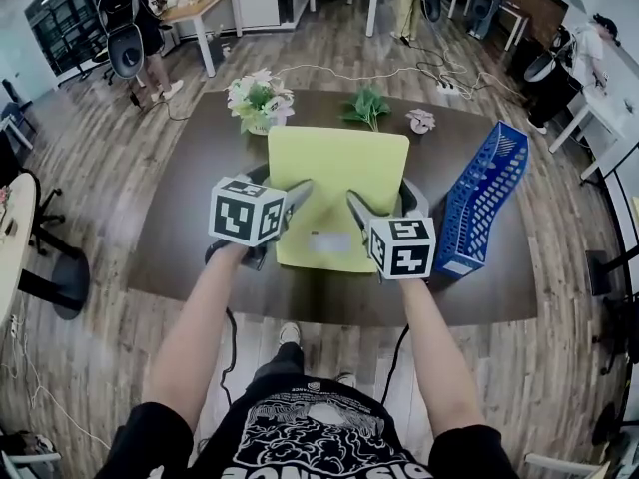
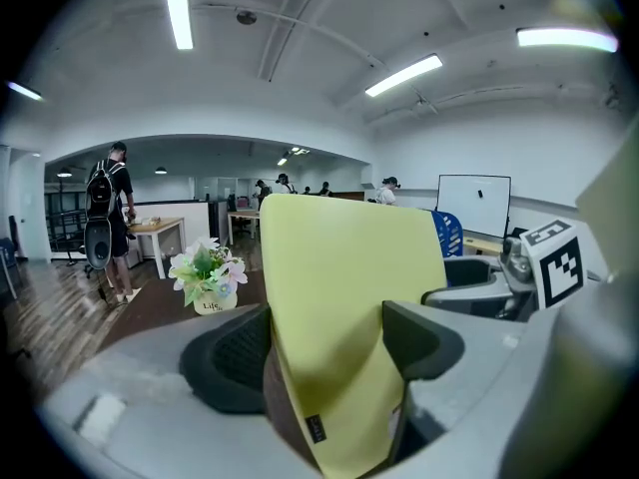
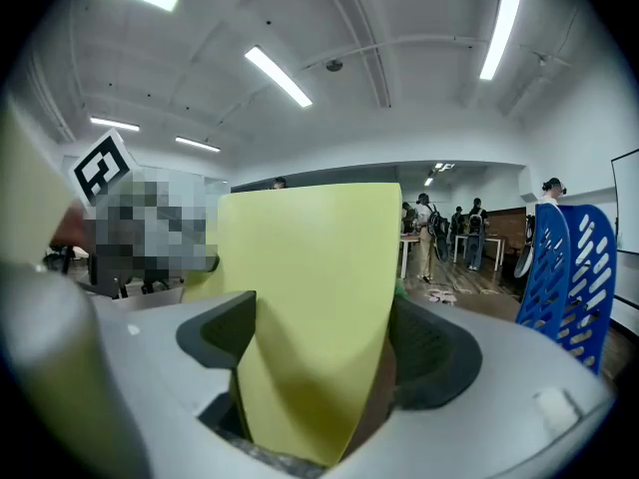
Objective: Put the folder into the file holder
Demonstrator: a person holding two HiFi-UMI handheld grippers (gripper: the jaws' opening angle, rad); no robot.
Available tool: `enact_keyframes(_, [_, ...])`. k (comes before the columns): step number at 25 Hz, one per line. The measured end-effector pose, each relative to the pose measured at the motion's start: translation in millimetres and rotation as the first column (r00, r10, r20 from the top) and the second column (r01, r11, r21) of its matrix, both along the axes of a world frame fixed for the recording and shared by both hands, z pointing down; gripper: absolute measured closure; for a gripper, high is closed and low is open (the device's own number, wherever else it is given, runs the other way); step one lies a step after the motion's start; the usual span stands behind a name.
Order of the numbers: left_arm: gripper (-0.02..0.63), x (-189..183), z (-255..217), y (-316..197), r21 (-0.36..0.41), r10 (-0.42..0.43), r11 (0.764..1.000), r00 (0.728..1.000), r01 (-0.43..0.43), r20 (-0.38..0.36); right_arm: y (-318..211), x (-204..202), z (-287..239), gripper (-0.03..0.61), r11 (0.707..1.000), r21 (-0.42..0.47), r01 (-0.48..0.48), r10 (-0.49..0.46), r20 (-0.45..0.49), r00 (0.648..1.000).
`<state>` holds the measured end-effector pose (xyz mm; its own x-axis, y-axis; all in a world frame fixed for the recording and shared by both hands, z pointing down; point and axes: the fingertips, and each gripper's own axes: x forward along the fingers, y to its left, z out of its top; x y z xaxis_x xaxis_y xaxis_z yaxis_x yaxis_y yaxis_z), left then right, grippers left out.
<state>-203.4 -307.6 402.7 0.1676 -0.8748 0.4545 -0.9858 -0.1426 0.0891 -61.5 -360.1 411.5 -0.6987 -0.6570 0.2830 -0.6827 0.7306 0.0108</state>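
Note:
A yellow-green folder is held up over the dark table, between both grippers. My left gripper is shut on its left edge, and in the left gripper view the folder stands pinched between the dark pads of that gripper. My right gripper is shut on the right edge; in the right gripper view the sheet fills that gripper. The blue mesh file holder lies tilted on the table, to the right of the folder, and shows in both gripper views.
A flower pot, a green plant and a small white object stand along the table's far edge. People, chairs and desks fill the room behind, and cables run across the wooden floor.

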Motion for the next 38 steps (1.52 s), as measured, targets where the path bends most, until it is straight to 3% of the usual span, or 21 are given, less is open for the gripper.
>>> enact_keyframes(8, [0.25,12.2,-10.4,28.4,0.046,-0.042,0.998,0.999,0.041,0.031,25.5,11.3,-9.4,0.161,0.996,0.091,0.012,-0.014,0.02,1.0])
enact_keyframes(23, [0.25,37.0,-16.0,71.6,0.1,-0.12,0.989,0.99,0.113,0.07,62.0,36.2,-14.5,0.181,0.984,0.168,0.062,-0.066,0.018,0.998])
enact_keyframes(38, [0.245,56.2,-16.8,103.7,0.105,-0.139,0.986,0.985,0.128,0.102,86.6,60.5,-20.9,0.232,0.97,0.144,0.194,-0.198,0.016,0.98])
